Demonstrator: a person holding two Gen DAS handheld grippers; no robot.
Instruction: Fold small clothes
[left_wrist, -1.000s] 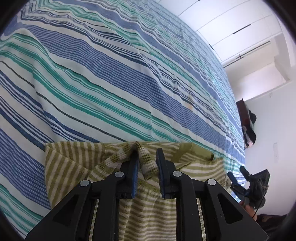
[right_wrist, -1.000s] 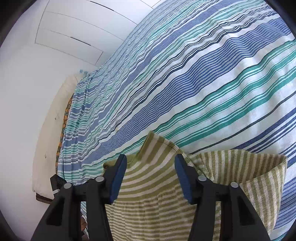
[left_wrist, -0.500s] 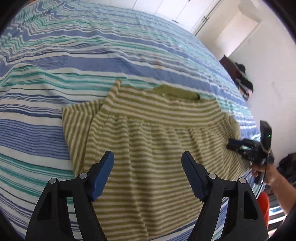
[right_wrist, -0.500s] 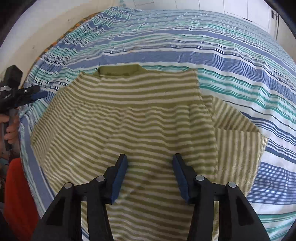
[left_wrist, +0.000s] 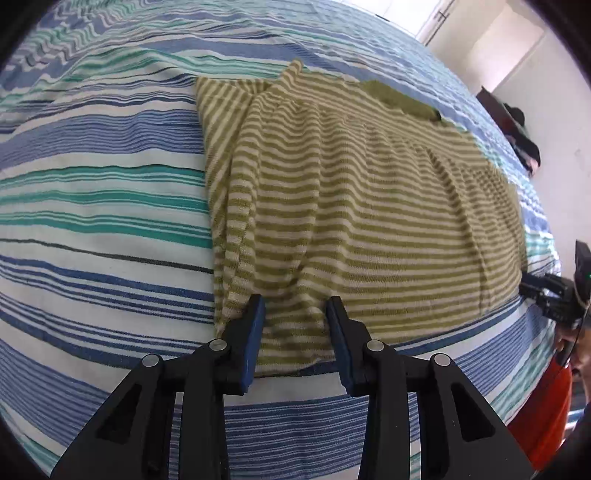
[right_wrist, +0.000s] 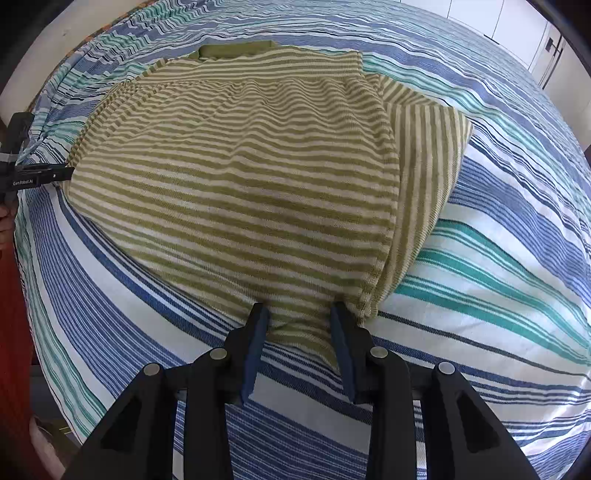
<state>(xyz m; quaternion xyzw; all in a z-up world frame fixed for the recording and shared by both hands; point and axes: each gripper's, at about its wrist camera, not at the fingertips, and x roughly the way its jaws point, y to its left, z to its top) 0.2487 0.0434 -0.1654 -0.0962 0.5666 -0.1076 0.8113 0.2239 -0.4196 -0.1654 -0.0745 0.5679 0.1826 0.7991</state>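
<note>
An olive-and-cream striped garment (left_wrist: 362, 206) lies flat on the striped bedspread (left_wrist: 92, 177), with a sleeve folded in along one side. My left gripper (left_wrist: 295, 314) is open, its jaws on either side of the hem at the garment's near left corner. In the right wrist view the same garment (right_wrist: 236, 162) spreads ahead, and my right gripper (right_wrist: 299, 317) is open, its jaws on either side of the hem at the near right corner. Each gripper shows in the other's view: the right one (left_wrist: 546, 295) and the left one (right_wrist: 33, 177).
The bed's blue, teal and white bedspread (right_wrist: 498, 258) surrounds the garment. White wardrobe doors (right_wrist: 550, 48) stand beyond the bed. Dark clothing on a piece of furniture (left_wrist: 517, 129) sits by the far wall. Something red (left_wrist: 535, 417) is at the bed's near edge.
The left gripper has let go of the fabric it pinched. Both grippers have pulled back from the collar end to the hem, and their jaws have narrowed around it.
</note>
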